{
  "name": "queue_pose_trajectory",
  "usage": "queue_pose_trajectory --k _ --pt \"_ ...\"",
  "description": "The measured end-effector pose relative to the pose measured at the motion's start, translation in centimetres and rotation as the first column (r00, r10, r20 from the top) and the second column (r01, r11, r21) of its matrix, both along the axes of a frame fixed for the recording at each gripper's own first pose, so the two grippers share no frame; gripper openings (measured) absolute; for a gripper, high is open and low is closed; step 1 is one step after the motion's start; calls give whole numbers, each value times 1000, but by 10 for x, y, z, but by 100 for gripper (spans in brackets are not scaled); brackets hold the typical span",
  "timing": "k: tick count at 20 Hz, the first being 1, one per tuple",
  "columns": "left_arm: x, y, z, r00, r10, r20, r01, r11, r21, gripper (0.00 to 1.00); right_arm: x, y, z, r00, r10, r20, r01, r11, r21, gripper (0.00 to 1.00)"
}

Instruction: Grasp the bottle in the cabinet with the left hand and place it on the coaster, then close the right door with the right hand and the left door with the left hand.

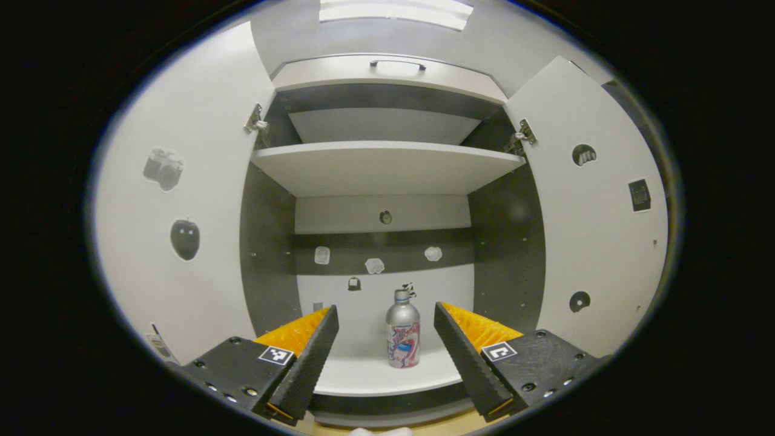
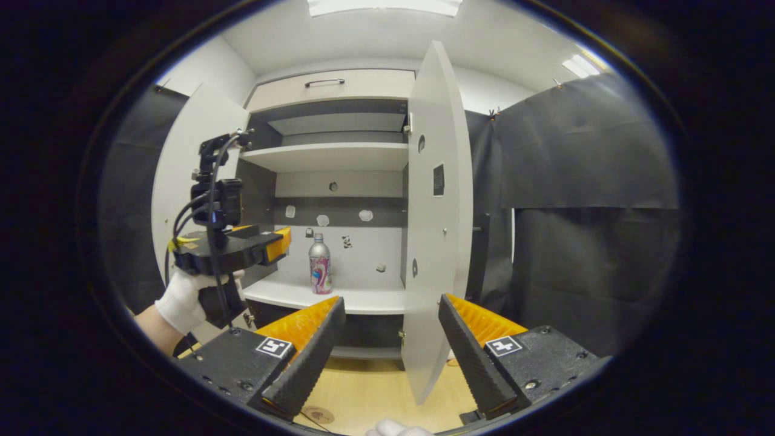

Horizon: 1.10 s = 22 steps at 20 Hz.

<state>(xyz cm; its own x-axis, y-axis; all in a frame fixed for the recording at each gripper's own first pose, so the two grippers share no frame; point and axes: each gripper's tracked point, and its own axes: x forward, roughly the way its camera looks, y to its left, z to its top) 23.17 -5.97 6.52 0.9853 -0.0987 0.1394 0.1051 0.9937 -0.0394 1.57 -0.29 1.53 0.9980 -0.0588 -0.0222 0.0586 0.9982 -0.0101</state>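
Nothing is done yet: the bottle [image 1: 403,330] stands low-centre on the cabinet shelf [image 1: 375,378], both doors open, left hand-held gripper [image 1: 385,339] spread apart before it, right hand-held gripper [image 2: 391,336] likewise apart.

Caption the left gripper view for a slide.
Open left gripper faces the bottle standing on the open cabinet's lower shelf.

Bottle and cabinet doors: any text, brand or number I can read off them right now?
None legible.
Bottle: coloured printed label, wording too blurred to read.
Left door: camera and apple picture stickers, no words.
Right door: dark square sticker, print too small to read.
Left tongs: square black-and-white marker tags, patterns rather than text.
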Motion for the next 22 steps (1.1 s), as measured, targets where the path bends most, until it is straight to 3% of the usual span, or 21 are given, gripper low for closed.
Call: queue_pose_trajectory --k 4,11,22 --pt "50 -12 -4 1000 4 -16 -5 1000 -23 98 5 4 -1 1000 5 -17 -6 1000 -20 100" --pt "131 -21 -53 995 37 -97 -40 999 -25 98 15 11 -10 998 25 -63 -28 998 -55 100" --pt "179 -30 -103 978 72 -193 -73 997 2 98 14 1 -22 994 7 -110 -15 998 -68 100"
